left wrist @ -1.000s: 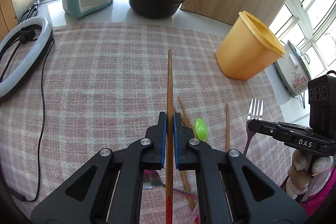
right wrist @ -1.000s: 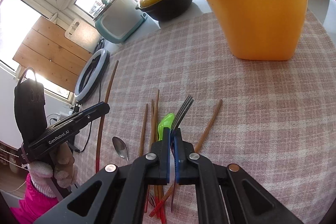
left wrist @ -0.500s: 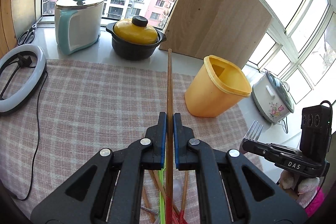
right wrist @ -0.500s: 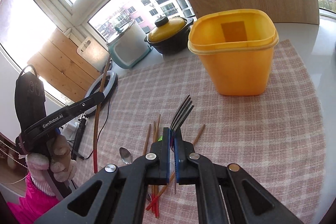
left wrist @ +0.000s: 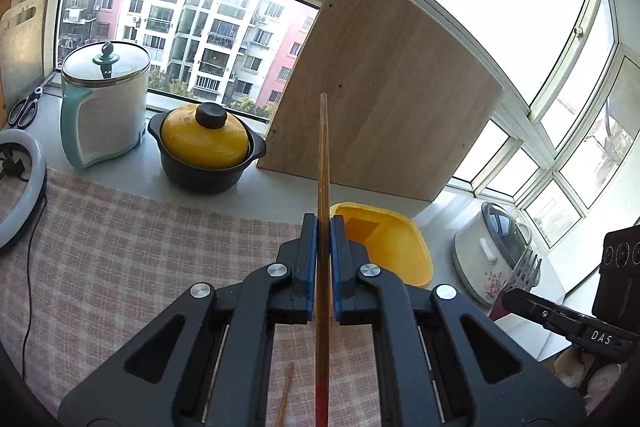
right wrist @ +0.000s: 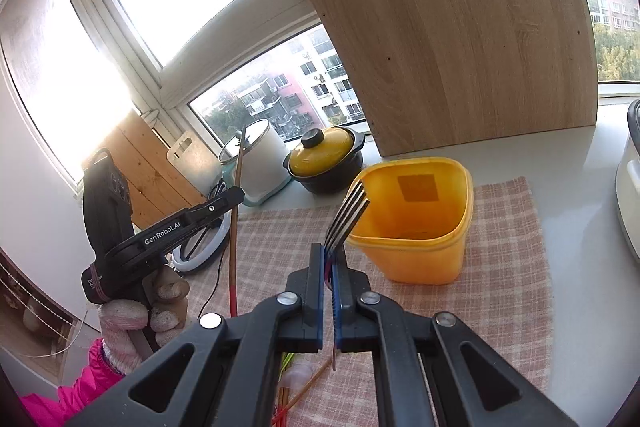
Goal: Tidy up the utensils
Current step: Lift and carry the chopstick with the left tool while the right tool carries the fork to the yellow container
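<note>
The bin (right wrist: 416, 223), yellow and open-topped, stands on the checked cloth (right wrist: 508, 251) and is what both my tools must reach. From the right gripper (right wrist: 329, 259) it sits at about one o'clock, just past the tines; from the left gripper (left wrist: 324, 227) its mouth peeks out at about three o'clock, right beside the fingertips and below them. The right gripper is clamped tight on the fork (right wrist: 347, 215), whose long axis runs up and away towards the bin's near-left rim, tines leading. The left is pinched narrow on a chopstick (left wrist: 323, 187), long axis straight ahead at twelve, tip high against the board (left wrist: 380, 107), red end trailing under the tool. I judge the right hand the nearer one, with the shorter load. The chopstick needs tipping upright before it can drop in, and there is open air above the bin for that. The board stands close behind the bin, the pot (left wrist: 206, 155) at its ten o'clock, a cooker (left wrist: 492, 259) to its right. More sticks lie on the cloth near me (right wrist: 308, 387).
</note>
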Demonstrator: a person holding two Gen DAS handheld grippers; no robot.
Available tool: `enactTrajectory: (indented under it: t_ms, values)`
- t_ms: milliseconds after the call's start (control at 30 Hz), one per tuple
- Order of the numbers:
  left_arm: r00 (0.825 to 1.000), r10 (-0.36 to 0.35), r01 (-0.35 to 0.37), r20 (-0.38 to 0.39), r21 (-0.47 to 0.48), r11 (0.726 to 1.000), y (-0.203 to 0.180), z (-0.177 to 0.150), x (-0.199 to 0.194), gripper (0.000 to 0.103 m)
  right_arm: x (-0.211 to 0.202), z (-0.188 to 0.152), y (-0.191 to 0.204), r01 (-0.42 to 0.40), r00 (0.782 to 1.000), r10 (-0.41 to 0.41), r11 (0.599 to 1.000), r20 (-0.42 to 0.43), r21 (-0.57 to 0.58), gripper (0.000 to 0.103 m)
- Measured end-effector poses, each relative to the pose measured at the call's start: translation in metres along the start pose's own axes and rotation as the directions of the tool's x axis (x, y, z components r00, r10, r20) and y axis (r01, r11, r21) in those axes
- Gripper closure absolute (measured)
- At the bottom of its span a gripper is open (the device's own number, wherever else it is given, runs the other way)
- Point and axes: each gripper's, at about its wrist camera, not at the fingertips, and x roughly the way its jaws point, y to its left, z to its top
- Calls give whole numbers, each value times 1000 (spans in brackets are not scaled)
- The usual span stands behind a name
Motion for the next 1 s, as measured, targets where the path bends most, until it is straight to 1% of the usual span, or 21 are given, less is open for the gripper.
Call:
enactTrajectory:
  t_ms: [233,300,367,533,667,767,900,1000]
  values:
    - [997,-5,4,75,16,1000,-29,24,29,99,-5,41,-17,9,998,-7,1000,59,-18,103]
    - [995,9,-10,96,11,1000,-35,29,39,99,-3,52,-21,18,997,-17,1000,71,-22,103]
    - [995,6,-7,102,4,1000,-39,33,50,99,-1,61,-25,23,997,-21,999,80,-23,103]
    - [990,18,-22,139,25,999,-50,41,72,99,4,82,-36,44,992,-41,999,116,-25,103]
    - [988,14,-18,154,28,999,-51,43,90,99,16,90,-46,89,989,-85,996,124,-28,103]
    - [986,13,-18,169,30,999,-50,42,101,99,27,91,-55,98,989,-95,995,111,-17,103]
    - [982,37,-52,184,77,996,-50,32,114,99,42,87,-64,119,989,-117,993,87,-15,103]
    - [984,50,-69,173,102,992,-48,25,123,99,51,83,-71,125,990,-124,992,64,-11,103]
